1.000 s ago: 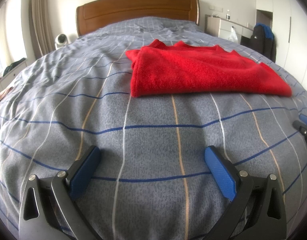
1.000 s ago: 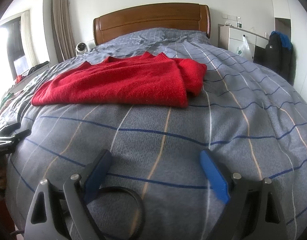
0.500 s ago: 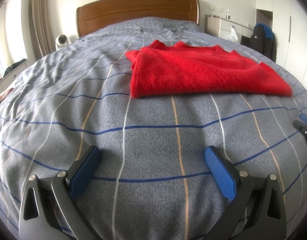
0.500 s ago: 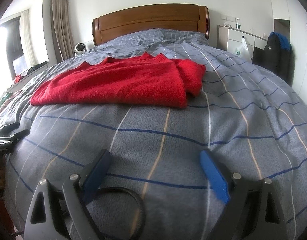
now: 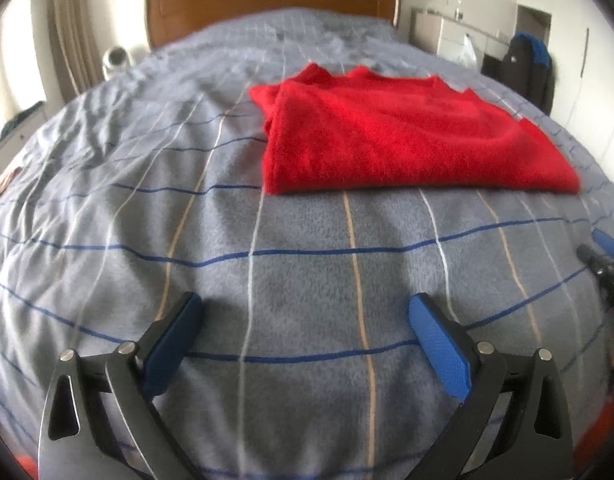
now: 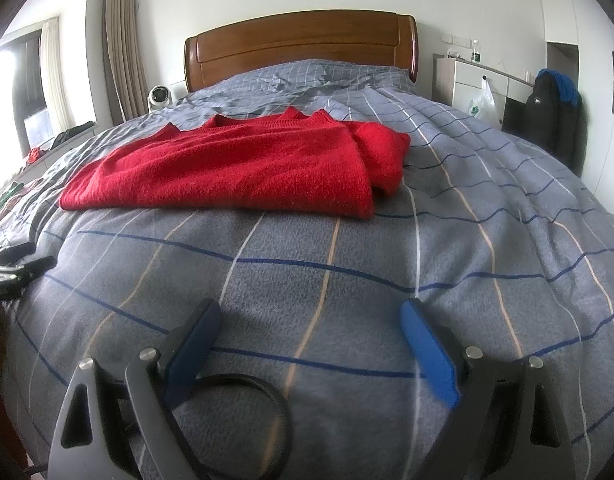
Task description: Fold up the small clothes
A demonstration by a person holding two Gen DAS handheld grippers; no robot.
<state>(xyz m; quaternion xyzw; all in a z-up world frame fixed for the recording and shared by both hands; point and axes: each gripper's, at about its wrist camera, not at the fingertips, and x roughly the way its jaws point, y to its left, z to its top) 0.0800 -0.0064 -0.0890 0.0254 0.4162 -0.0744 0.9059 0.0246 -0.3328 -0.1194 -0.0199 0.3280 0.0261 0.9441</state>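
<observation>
Red sweater [image 5: 407, 140] on bed [image 5: 147, 200]: soft, limp knit, likely light. Pinch both layers at its near corners. Your left tool [image 5: 305, 334] and right tool [image 6: 311, 340] gape wide, empty.

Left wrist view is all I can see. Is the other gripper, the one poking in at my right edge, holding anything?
Observer: No. The right gripper is open over the bedspread, with nothing between its fingers.
Operator: Anything near it?
Observer: A black cable loop lies on the cover by its left finger.
Operator: And the sweater's far right end?
Observer: The red sweater has a folded part sticking out there, beside the top layer.
</observation>
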